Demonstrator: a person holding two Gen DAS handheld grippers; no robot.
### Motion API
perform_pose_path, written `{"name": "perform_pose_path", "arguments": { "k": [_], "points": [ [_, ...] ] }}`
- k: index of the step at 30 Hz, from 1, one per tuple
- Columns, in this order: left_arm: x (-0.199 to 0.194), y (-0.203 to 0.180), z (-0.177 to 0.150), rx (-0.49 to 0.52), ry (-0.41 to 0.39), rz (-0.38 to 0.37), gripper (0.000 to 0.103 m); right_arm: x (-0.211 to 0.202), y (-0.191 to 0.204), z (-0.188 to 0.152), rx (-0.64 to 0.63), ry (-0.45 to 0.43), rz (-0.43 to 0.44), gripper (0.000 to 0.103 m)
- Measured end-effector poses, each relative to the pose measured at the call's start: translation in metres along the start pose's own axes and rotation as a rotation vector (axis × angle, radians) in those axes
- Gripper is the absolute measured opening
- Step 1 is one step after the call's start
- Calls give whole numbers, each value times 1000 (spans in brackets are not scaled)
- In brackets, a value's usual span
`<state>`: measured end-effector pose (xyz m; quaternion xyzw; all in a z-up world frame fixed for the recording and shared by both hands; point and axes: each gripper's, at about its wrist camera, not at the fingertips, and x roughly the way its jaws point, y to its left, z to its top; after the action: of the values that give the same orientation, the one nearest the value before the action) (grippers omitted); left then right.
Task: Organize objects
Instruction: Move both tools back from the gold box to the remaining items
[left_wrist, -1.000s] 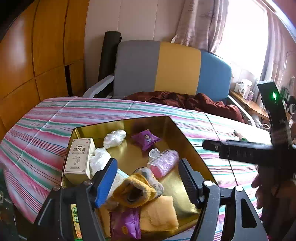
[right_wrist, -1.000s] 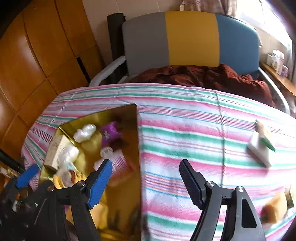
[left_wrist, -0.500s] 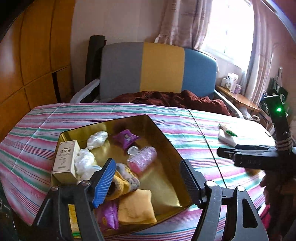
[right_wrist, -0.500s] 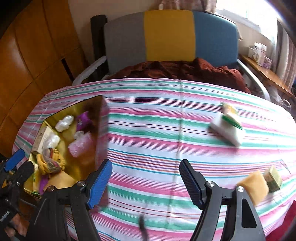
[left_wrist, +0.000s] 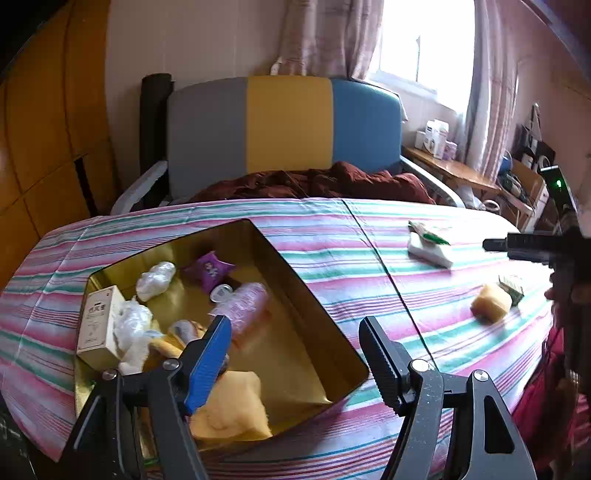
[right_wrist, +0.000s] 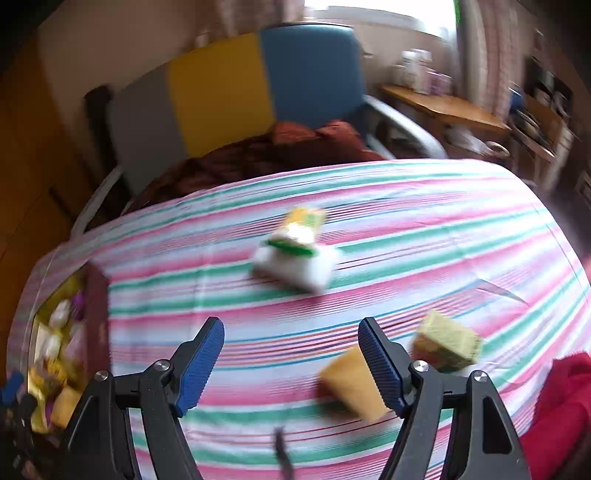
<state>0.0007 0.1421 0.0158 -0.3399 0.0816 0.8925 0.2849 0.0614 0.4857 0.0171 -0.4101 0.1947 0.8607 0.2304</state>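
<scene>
Striped cloth (left_wrist: 332, 266) in pink, green and white covers the table; behind its far edge stands a chair (left_wrist: 284, 125) with grey, yellow and blue back panels, a dark red garment (left_wrist: 314, 182) heaped on its seat. Window and curtains at the far right.

Gold tray (left_wrist: 314, 314), toward the table's left edge: holds a white carton (left_wrist: 98, 323) at its left wall, two clear-wrapped white bundles, a purple sachet (left_wrist: 210, 267) near the far wall, a pink-dotted wrapped roll (left_wrist: 245, 304) at centre, and a yellow cloth (left_wrist: 229, 406) in the near corner.

Loose items on the cloth, right half: a white packet (right_wrist: 295, 267) with a green-and-yellow wrapper lying on top of it, toward the far edge; a yellow sponge block (right_wrist: 351, 380) and a green-topped sponge (right_wrist: 448, 341) just beside each other near the right near edge, whether touching cannot be told through the blur.

Left gripper (left_wrist: 295, 354): jaws spread, nothing between them, poised over the tray's near right part.

Right gripper (right_wrist: 291, 354): jaws spread and empty, over bare cloth, the yellow sponge block partly behind its right finger. View blurred.

Red sleeve (right_wrist: 561, 406) at the table's near right corner.
</scene>
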Motion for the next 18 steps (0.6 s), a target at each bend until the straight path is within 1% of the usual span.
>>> {"name": "perform_pose_path", "arguments": {
  "k": [4, 6, 10, 14, 18],
  "points": [
    [6, -12, -1, 25, 15, -10, 75, 4, -40, 6, 96, -24, -50, 77],
    [8, -16, -1, 36, 23, -16, 76, 9, -59, 5, 149, -34, -60, 80],
    [16, -27, -3, 62, 48, -31, 77, 20, -92, -1, 320, -5, 15, 81],
    [25, -40, -6, 76, 77, -65, 78, 16, -114, -7, 435, -37, 61, 83],
    [33, -54, -10, 108, 103, -98, 78, 15, -119, -7, 474, -46, 86, 83]
  ]
}}
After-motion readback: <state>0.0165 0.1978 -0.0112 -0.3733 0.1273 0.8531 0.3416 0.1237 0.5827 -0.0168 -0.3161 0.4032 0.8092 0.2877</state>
